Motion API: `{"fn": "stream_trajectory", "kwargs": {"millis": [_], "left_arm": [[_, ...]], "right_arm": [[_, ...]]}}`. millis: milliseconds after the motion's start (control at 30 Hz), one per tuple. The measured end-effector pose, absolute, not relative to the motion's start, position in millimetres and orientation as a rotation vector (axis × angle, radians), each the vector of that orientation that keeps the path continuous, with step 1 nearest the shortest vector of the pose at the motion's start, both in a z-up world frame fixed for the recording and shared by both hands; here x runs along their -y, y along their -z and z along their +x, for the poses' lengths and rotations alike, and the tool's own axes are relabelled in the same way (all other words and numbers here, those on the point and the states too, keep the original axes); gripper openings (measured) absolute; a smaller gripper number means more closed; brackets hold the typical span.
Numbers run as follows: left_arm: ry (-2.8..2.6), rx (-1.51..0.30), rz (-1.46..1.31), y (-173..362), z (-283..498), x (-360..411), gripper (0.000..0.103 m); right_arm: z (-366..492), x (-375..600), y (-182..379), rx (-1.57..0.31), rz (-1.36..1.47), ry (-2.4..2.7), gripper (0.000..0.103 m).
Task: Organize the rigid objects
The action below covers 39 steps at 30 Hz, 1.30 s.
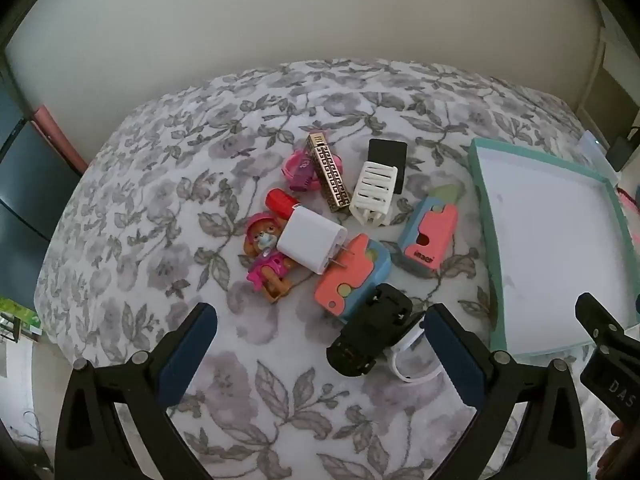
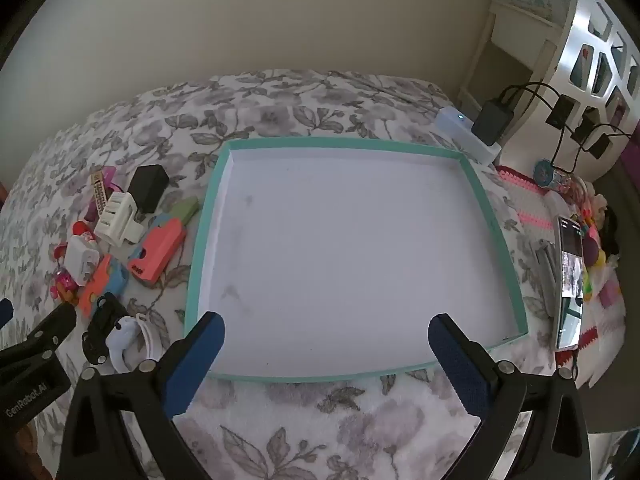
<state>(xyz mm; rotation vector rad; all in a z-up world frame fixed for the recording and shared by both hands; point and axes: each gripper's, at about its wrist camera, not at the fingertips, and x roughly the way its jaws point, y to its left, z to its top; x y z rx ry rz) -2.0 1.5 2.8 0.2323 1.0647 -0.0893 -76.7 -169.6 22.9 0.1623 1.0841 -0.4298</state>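
Note:
A pile of small rigid objects lies on the floral bedspread: a white charger (image 1: 312, 245), a pink pup figure (image 1: 266, 264), a gold patterned box (image 1: 328, 172), a white slatted holder (image 1: 374, 192), two coral-and-blue toys (image 1: 352, 276) (image 1: 430, 236), a black adapter (image 1: 370, 330). A shallow teal-rimmed tray (image 2: 496, 232) with a white floor lies to their right, with nothing in it. My left gripper (image 1: 318, 332) is open just before the pile, near the black adapter. My right gripper (image 2: 326, 340) is open over the tray's near edge.
A phone (image 2: 570, 280), pink crochet mat and colourful clutter lie right of the tray. A white power strip (image 2: 468, 132) with black plugs sits at the far right corner. A beige wall runs behind the bed. A white cable (image 1: 412, 364) lies by the black adapter.

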Motion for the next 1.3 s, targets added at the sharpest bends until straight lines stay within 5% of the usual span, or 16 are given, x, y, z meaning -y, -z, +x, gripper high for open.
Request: {"fn": "stream_trajectory", "kwargs": {"millis": [1300], "left_arm": [[0.039,-1.102,0.252,1.7,-0.1,1.1,0.103]], "right_arm": [[-73.6,169.0,-18.6,-1.118,0.139,0.429,0.103]]}}
